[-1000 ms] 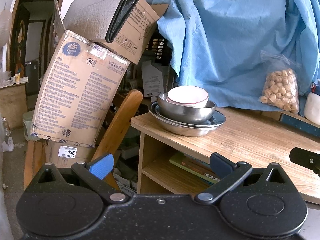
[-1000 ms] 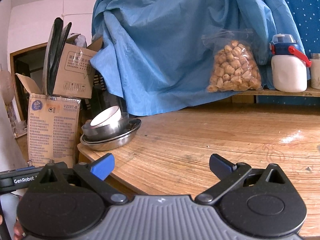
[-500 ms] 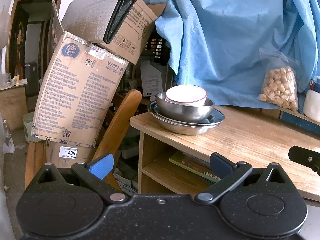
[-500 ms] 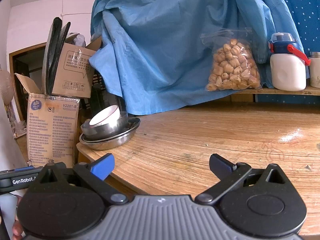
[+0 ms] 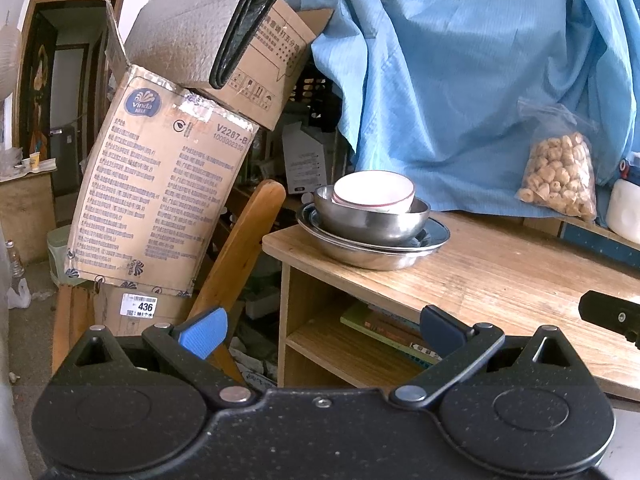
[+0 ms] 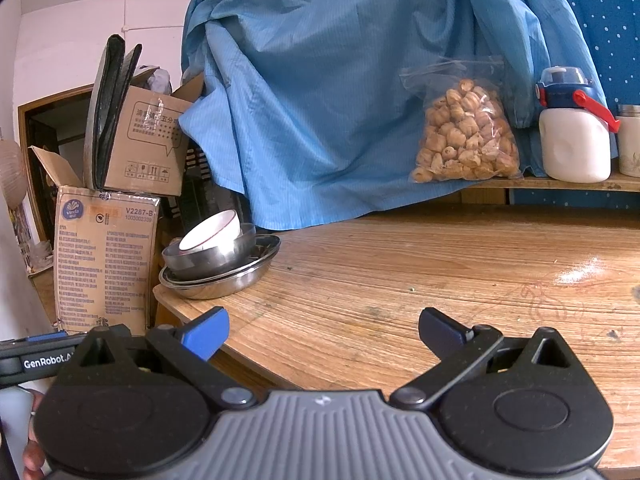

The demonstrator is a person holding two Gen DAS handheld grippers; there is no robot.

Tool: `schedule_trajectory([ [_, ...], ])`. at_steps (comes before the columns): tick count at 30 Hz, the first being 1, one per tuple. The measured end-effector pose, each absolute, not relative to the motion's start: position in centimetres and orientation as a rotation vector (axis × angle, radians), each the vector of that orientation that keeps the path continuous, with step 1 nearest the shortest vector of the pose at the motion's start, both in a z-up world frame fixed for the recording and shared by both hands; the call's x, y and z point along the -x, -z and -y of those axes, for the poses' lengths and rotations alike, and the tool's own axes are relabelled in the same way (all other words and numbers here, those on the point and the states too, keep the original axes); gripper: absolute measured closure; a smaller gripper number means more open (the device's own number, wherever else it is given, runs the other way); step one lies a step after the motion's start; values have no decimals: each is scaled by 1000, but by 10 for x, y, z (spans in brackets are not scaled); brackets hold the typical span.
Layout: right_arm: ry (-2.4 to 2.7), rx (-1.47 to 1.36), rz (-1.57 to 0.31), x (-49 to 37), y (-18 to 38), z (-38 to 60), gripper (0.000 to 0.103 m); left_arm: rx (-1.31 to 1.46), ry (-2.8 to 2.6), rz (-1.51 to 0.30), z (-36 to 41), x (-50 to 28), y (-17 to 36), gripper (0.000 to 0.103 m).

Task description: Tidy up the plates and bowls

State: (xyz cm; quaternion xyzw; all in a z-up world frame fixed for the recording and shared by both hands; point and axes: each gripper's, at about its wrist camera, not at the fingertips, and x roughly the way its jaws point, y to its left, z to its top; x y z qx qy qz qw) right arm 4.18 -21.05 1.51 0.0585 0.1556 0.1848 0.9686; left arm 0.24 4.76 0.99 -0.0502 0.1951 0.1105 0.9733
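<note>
Stack at the near left corner of my wooden surface (image 6: 420,280): white bowl (image 5: 374,192) with a thin red rim line, tilted inside a steel bowl (image 5: 372,220), which sits on a steel plate (image 5: 372,250). My left gripper (image 5: 320,330) and right gripper (image 6: 322,330) have jaws apart, empty, well short of the stack.

The steel plate (image 5: 404,254) is largely covered by the steel bowl (image 5: 372,224) nested in it; only its rim shows. The white bowl (image 5: 374,192) sits inside the steel bowl, its base concealed. Ahead and right of the left gripper, the white bottle (image 5: 624,216) is cut by the frame edge. Books (image 5: 394,330) on the shelf below are partly hidden; titles unreadable. Small print on the cardboard box (image 6: 106,264) is probably product text, too fine to resolve.
</note>
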Motion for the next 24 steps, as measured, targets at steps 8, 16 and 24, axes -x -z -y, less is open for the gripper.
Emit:
schedule_trajectory([
  [8,-373,-118,-315,-41,-15,210,0,101,-221,-392,-48,-2,-10,1],
  [16,-372,-118,-315,-41,-16,210,0,105,-222,-395,-48,-1,-11,1],
  [24,-373,-118,-315,-40,-16,210,0,126,-174,-407,-50,-1,-10,1],
])
